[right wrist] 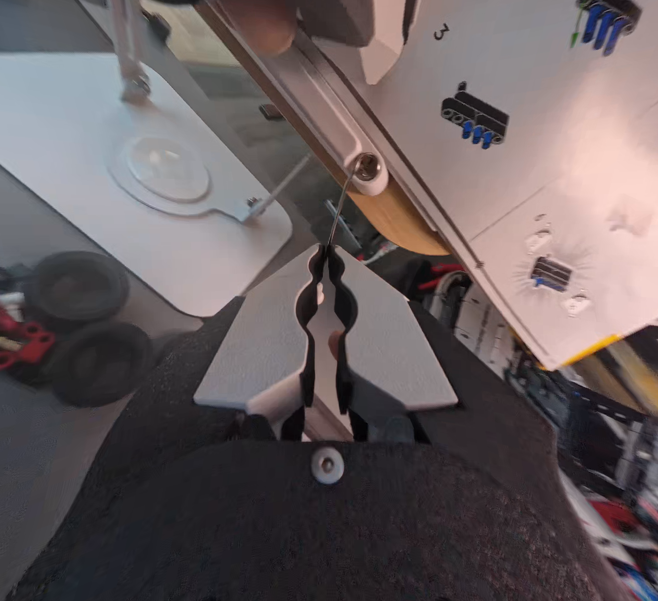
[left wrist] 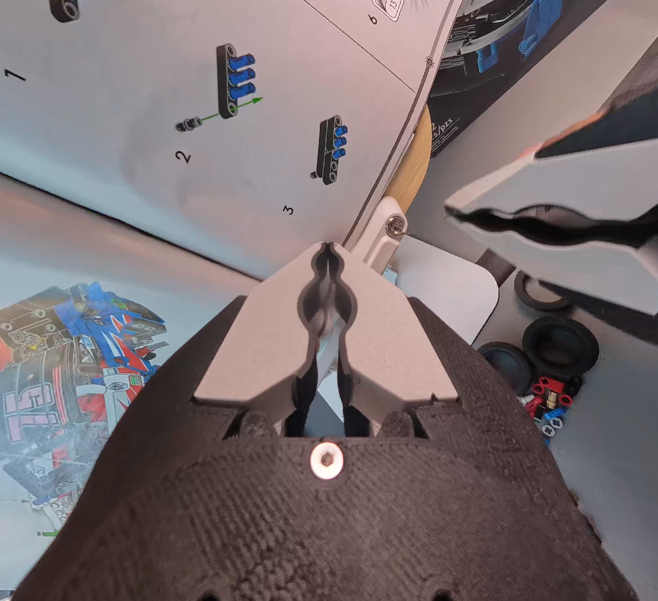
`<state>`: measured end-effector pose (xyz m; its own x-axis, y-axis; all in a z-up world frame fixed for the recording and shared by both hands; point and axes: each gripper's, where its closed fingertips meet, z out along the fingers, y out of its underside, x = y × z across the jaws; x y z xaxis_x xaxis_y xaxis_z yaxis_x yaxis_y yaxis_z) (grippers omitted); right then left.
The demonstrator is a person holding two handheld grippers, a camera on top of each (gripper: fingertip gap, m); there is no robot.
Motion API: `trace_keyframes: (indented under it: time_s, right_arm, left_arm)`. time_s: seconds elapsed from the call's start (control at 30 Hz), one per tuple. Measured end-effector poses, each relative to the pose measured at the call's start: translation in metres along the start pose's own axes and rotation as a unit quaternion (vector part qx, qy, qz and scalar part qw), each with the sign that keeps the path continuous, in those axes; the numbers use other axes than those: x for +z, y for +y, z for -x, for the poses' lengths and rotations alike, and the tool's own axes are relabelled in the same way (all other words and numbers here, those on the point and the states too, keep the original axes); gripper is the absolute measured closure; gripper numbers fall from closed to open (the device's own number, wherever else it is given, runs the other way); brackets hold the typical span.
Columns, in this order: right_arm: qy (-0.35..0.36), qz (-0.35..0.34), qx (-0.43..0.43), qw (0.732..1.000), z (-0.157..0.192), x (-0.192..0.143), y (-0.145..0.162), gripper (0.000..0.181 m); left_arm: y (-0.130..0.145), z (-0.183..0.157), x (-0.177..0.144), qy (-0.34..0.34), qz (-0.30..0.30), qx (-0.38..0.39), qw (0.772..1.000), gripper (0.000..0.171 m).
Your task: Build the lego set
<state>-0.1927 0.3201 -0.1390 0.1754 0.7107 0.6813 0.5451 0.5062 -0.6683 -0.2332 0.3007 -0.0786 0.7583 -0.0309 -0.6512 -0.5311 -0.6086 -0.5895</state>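
Observation:
The open instruction booklet (left wrist: 213, 103) leans on a wooden stand (left wrist: 409, 171) and shows drawings of black beams with blue pins. My left gripper (left wrist: 328, 245) is shut, its tips against the page's lower corner by the stand's white clip (left wrist: 386, 228). My right gripper (right wrist: 325, 247) is shut on the thin metal wire (right wrist: 336, 213) that runs from the clip's pivot (right wrist: 368, 165). The right gripper also shows blurred in the left wrist view (left wrist: 454, 210). The left gripper (right wrist: 375, 78) lies on the booklet page (right wrist: 534, 174) in the right wrist view, and a person's finger (right wrist: 263, 21) shows beside it.
Black tyres (left wrist: 559, 342) (right wrist: 76, 285) and small red, blue and grey Lego parts (left wrist: 548, 395) (right wrist: 25, 345) lie on the grey table beside the stand's white base plate (right wrist: 142, 192). The Lego box (left wrist: 534, 32) stands behind the booklet. Another printed page (left wrist: 71, 370) lies lower left. There is about 8 centimeters between the tips of the two grippers.

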Motion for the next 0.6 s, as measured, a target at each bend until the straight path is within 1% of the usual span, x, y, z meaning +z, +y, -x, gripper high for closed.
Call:
trace_keyframes:
  time_s: [0.03, 0.1, 0.17, 0.2, 0.27, 0.3, 0.33, 0.37, 0.4, 0.47, 0.5, 0.53, 0.57, 0.6]
  right_arm:
    - [0.041, 0.018, -0.038, 0.998, -0.017, -0.005, 0.003, 0.181]
    - [0.103, 0.01, -0.143, 0.984, -0.044, -0.023, -0.008, 0.181]
    - [0.145, 0.021, -0.272, 0.951, -0.055, -0.032, -0.026, 0.179]
    - [0.157, 0.02, -0.316, 0.936, -0.058, -0.032, -0.034, 0.178]
    - [0.166, 0.002, -0.373, 0.913, -0.06, -0.028, -0.052, 0.175]
    - [0.167, -0.003, -0.388, 0.906, -0.06, -0.024, -0.059, 0.173]
    - [0.164, -0.001, -0.39, 0.906, -0.061, -0.019, -0.062, 0.172]
    - [0.156, 0.004, -0.374, 0.914, -0.062, -0.015, -0.062, 0.171]
    - [0.147, 0.004, -0.343, 0.928, -0.064, -0.013, -0.06, 0.169]
    - [0.135, -0.009, -0.258, 0.957, -0.064, -0.019, -0.057, 0.158]
    - [0.138, -0.035, -0.189, 0.972, -0.066, -0.027, -0.057, 0.144]
    - [0.123, -0.061, -0.105, 0.985, -0.066, -0.034, -0.056, 0.142]
    - [0.091, -0.084, -0.006, 0.992, -0.063, -0.038, -0.055, 0.142]
    - [0.045, -0.108, 0.099, 0.988, -0.059, -0.039, -0.055, 0.142]
  left_arm:
    - [0.001, -0.001, 0.0, 0.01, -0.003, -0.002, 1.0, 0.171]
    - [0.001, -0.002, 0.0, 0.032, -0.009, -0.025, 0.999, 0.171]
    - [0.002, -0.003, -0.002, 0.047, -0.006, -0.038, 0.998, 0.171]
    - [0.002, -0.003, -0.003, 0.054, -0.006, -0.042, 0.998, 0.171]
    - [0.003, -0.004, -0.006, 0.066, -0.013, -0.053, 0.996, 0.171]
    - [0.003, -0.004, -0.007, 0.072, -0.02, -0.062, 0.995, 0.171]
    - [0.003, -0.004, -0.008, 0.076, -0.027, -0.074, 0.994, 0.171]
    - [0.005, -0.003, -0.007, 0.077, -0.03, -0.083, 0.993, 0.171]
    - [0.006, -0.003, -0.006, 0.08, -0.033, -0.086, 0.993, 0.171]
    - [0.006, -0.005, -0.007, 0.088, -0.047, -0.094, 0.991, 0.171]
    - [0.006, -0.005, -0.008, 0.089, -0.051, -0.097, 0.99, 0.171]
    - [0.006, -0.005, -0.008, 0.088, -0.057, -0.098, 0.99, 0.171]
    - [0.006, -0.005, -0.008, 0.086, -0.061, -0.103, 0.989, 0.171]
    - [0.006, -0.005, -0.008, 0.085, -0.063, -0.107, 0.989, 0.171]
